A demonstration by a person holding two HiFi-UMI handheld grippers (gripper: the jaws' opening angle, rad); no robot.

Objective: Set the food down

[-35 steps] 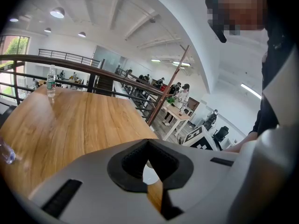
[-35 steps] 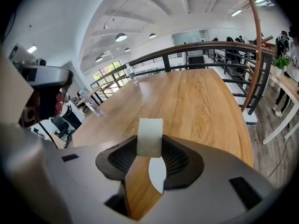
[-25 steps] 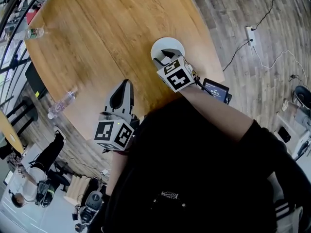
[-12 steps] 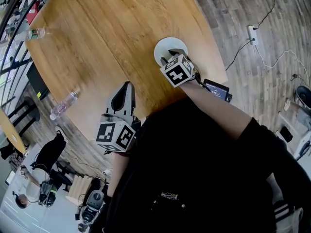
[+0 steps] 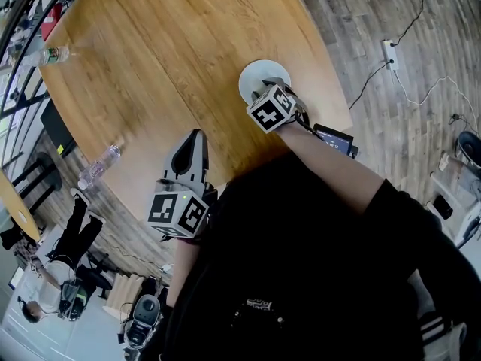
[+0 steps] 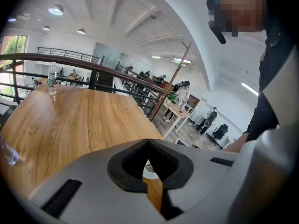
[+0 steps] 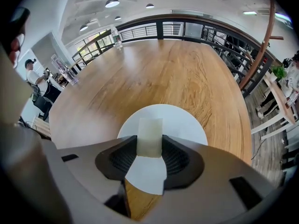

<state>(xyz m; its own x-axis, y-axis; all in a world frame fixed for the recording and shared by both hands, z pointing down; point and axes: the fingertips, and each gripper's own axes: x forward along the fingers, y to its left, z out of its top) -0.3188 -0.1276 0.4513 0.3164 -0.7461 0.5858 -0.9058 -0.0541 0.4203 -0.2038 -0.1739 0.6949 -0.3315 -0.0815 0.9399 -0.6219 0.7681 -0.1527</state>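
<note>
A pale whitish block of food [image 7: 149,135] sits upright between the pads of my right gripper [image 7: 149,146], which is shut on it. The block hangs over the near part of a round white plate [image 7: 183,120] on the wooden table [image 7: 154,73]. In the head view the right gripper [image 5: 275,90] covers the near rim of the plate [image 5: 258,72]; the block is hidden there. My left gripper [image 5: 197,135] hovers near the table's front edge, left of the plate, jaws shut and empty. Its tips [image 6: 147,141] meet, with the plate [image 6: 150,172] seen beyond them.
One water bottle [image 5: 54,51] stands at the table's far left, another [image 5: 98,165] lies near the left edge. The round table's rim runs just right of the plate. A power strip [image 5: 388,51] and cables lie on the floor. People are at the lower left.
My right gripper has shifted slightly forward over the plate with the block still in it. The left gripper has stayed where it was.
</note>
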